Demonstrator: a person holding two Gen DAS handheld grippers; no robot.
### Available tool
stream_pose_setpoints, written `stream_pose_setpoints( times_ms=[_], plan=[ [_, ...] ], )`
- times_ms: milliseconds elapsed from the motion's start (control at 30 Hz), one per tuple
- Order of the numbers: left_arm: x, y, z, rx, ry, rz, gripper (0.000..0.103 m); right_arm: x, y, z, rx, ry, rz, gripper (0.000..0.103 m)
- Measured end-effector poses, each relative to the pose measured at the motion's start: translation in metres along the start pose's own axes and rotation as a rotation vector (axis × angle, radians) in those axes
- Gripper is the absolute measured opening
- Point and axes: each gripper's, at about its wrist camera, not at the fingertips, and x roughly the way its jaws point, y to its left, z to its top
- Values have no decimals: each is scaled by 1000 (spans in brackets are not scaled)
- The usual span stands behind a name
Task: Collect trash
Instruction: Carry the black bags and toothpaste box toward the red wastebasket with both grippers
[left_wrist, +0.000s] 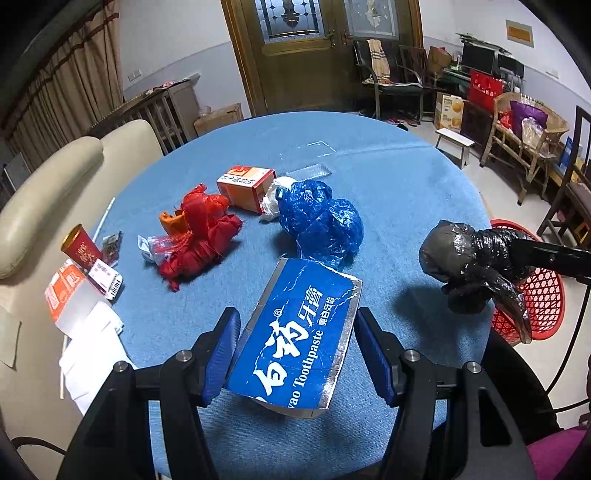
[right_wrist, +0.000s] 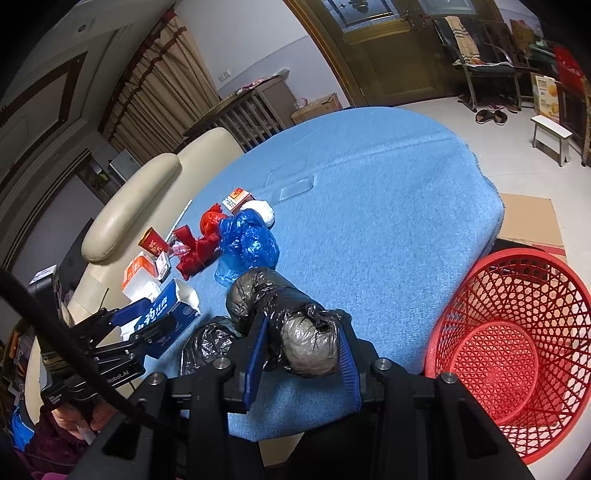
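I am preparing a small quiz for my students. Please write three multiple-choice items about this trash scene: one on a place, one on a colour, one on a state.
1. Where does the red plastic mesh basket stand?
A. on the table
B. beside the table, lower than its edge
C. on the sofa

2. What colour is the crumpled plastic bag in the right gripper?
A. black
B. yellow
C. white

3. What is in the left gripper?
A. nothing
B. a red cup
C. a blue toothpaste carton

Answers:
1 B, the basket shows past the rim of the blue-covered round table.
2 A, black film sits between the blue pads.
3 C, the carton lies between both fingers.
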Motion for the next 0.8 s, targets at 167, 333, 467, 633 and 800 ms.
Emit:
stream_pose_setpoints(
  times_ms=[167, 333, 467, 633, 800],
  plan=[
    [-8, -9, 5, 19, -9, 15, 65, -4, -3, 1, 11, -12, 5, 39],
    [-15, -20, 11, 48, -19, 23, 65, -9, -8, 2, 19, -25, 11, 39],
    [-17, -28, 14, 70, -21, 33, 65, -14, -13, 3, 30, -39, 12, 39],
    [-17, -38, 18, 90, -15, 34, 65, -19, -21, 5, 46, -56, 4, 39],
    [-18, -50, 22, 119, -19, 33, 65, -27, -29, 7, 63, -73, -4, 39]
  ],
)
